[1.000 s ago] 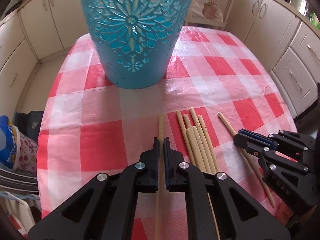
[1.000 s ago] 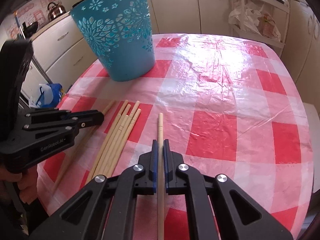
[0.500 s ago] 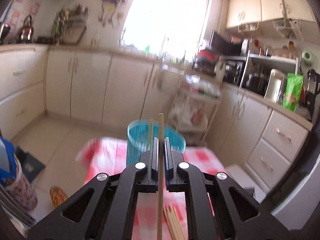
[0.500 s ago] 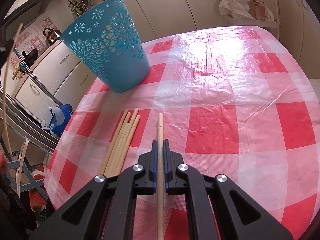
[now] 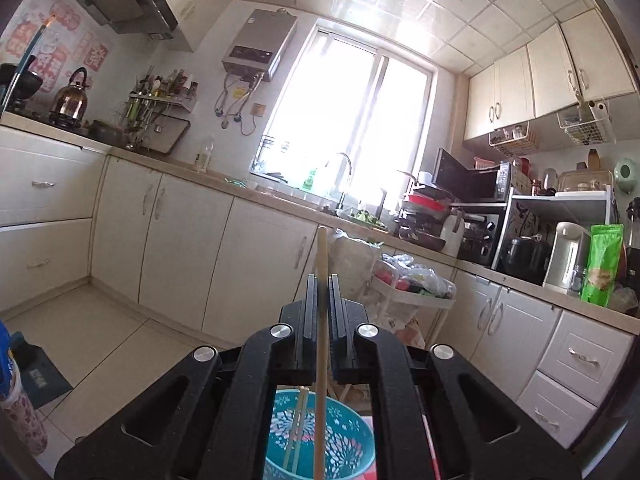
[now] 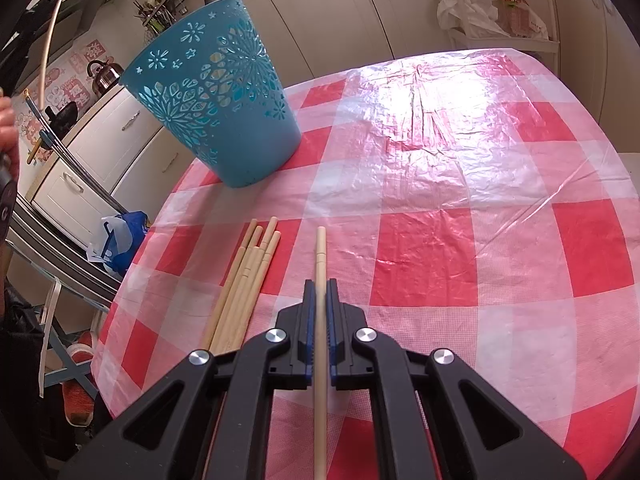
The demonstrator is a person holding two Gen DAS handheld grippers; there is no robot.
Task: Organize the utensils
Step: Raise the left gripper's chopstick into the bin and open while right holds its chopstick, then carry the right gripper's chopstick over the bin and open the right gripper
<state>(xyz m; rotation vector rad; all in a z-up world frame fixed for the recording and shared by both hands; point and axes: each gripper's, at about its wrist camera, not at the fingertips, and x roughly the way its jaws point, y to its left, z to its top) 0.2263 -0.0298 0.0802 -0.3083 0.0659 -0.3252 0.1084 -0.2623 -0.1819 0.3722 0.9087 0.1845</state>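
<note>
Checkered table (image 6: pixel 460 168) — loose chopsticks' (image 6: pixel 244 280) near ends hidden behind right hand-held gripper (image 6: pixel 319 286).

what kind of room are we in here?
A home kitchen, almost certainly: cream cabinets under a counter with a sink tap below the window, a kettle by the range hood, and a checked tablecloth on the table.

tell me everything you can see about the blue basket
The blue basket is a tall, round plastic bin, wider at its open rim than at its base, its wall cut through with flower and star patterns. It stands upright near the far left edge of the checked tablecloth. From above, two chopsticks lean inside it. Nothing else touches it.
</note>
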